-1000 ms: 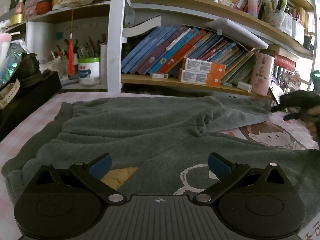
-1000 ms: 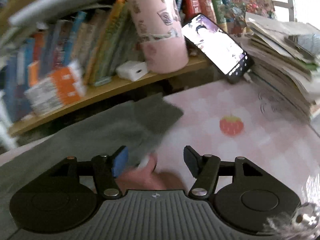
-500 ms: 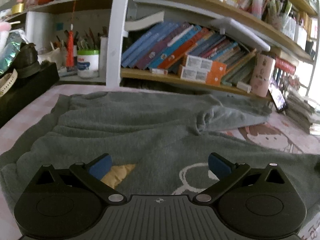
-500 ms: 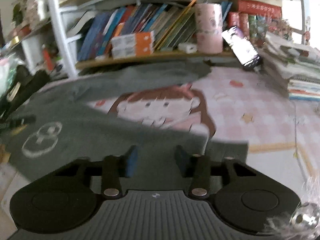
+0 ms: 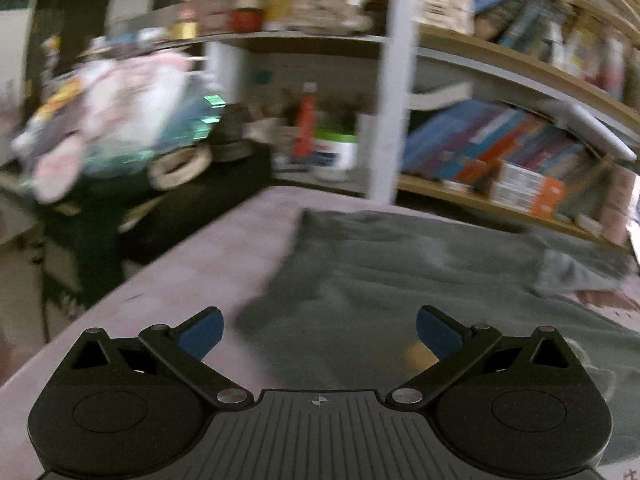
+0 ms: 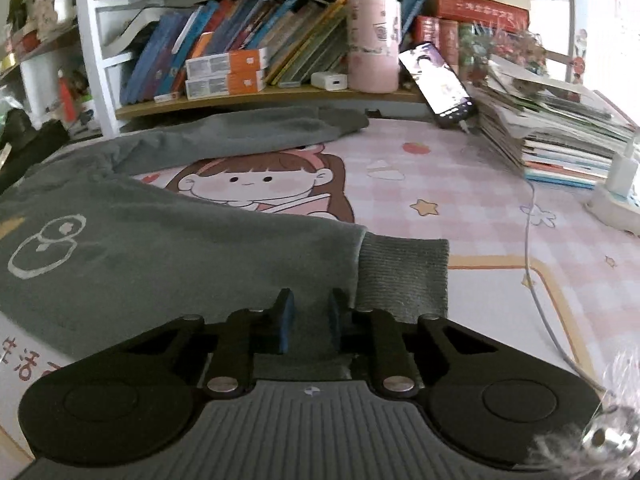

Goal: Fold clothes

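So the grey sweatpants [image 6: 168, 248] were spread flat across the desk [image 6: 500, 208], which had a pink cartoon mat on it; one leg ran out along the bookshelf [image 6: 256, 96] at the back and the other came toward the right-hand camera, ending in a ribbed cuff [image 6: 404, 272]. The right tool [image 6: 308, 316] sat right at the near edge of that leg, just beside the cuff; its jaws were closing, nearly together, and fabric did seem to lie between the pads, though I couldn't say they'd actually bitten yet. The left tool [image 5: 318, 330] was wide open with nothing in it, hovering over the waist end of the sweatpants near the desk edge; that view was blurry, so don't trust fine detail there.

My take on doing this step well: get both layers of the leg between the pads before lifting, not just the top one; grab on the fleece rather than the stretchy cuff so it doesn't slip; have the left tool pinch the waist edge too, so the cloth lifts evenly; keep clear of the white cable [image 6: 532, 240] running across the mat while folding the near leg onto the far one.
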`<control>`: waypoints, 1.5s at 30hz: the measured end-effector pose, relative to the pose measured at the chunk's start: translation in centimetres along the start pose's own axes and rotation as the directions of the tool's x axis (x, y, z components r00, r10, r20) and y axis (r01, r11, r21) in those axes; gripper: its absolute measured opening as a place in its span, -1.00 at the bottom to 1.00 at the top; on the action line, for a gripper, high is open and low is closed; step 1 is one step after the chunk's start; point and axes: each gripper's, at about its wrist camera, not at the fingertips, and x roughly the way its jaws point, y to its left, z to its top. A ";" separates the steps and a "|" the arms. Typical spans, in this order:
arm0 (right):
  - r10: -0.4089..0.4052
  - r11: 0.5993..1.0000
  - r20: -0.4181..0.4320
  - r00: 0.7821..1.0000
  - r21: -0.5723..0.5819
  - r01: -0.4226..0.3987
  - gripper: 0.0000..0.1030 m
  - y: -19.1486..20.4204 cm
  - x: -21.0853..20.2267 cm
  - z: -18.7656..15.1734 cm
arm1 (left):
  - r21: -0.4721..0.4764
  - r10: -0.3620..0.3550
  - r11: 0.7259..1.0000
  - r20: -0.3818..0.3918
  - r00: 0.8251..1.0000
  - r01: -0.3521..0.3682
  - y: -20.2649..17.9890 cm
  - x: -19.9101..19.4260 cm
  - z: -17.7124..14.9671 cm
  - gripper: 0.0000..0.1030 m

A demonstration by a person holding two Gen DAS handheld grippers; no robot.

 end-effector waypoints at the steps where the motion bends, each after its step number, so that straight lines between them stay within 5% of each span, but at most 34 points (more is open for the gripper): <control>1: 0.002 1.000 0.003 1.000 -0.001 -0.002 -0.65 0.0 -0.1 -0.1 | -0.018 0.009 1.000 0.001 1.000 -0.009 0.7 -0.2 0.0 1.00; 7: -0.018 0.999 0.024 1.000 -0.047 0.019 -0.51 1.0 -0.2 -0.6 | -0.046 0.031 0.999 0.035 0.999 -0.029 2.1 -0.7 0.2 0.98; 12: -0.027 0.996 0.032 0.999 -0.090 0.030 -0.49 1.5 -0.7 -1.1 | -0.033 0.115 0.993 -0.001 0.993 -0.115 2.7 0.5 -0.2 0.62; 24: -0.020 0.996 0.032 0.999 -0.088 0.023 -0.49 1.5 -1.2 -1.7 | -0.132 0.015 0.991 -0.120 0.993 -0.031 3.7 3.6 -0.3 0.19; 29: -0.006 0.998 0.032 0.999 -0.059 0.008 -0.48 1.3 -1.5 -1.9 | -0.187 -0.074 0.981 -0.138 0.988 0.047 3.3 4.2 -0.2 -0.52; 32: 0.012 0.998 0.017 1.000 -0.056 -0.011 -0.46 1.2 -1.9 -1.9 | -0.210 -0.118 0.974 -0.140 0.983 0.087 3.3 4.2 -0.4 -0.76; 38: 0.038 0.997 -0.017 0.999 -0.060 -0.039 -0.43 1.9 -3.0 -2.3 | -0.371 -0.174 0.920 -0.095 0.980 0.128 7.2 3.3 -1.0 -0.80; 45: 0.079 0.990 -0.046 0.996 -0.112 -0.084 -0.36 4.0 -5.3 -3.8 | -0.365 -0.162 0.924 -0.094 0.982 0.117 9.1 2.2 -1.5 -0.80</control>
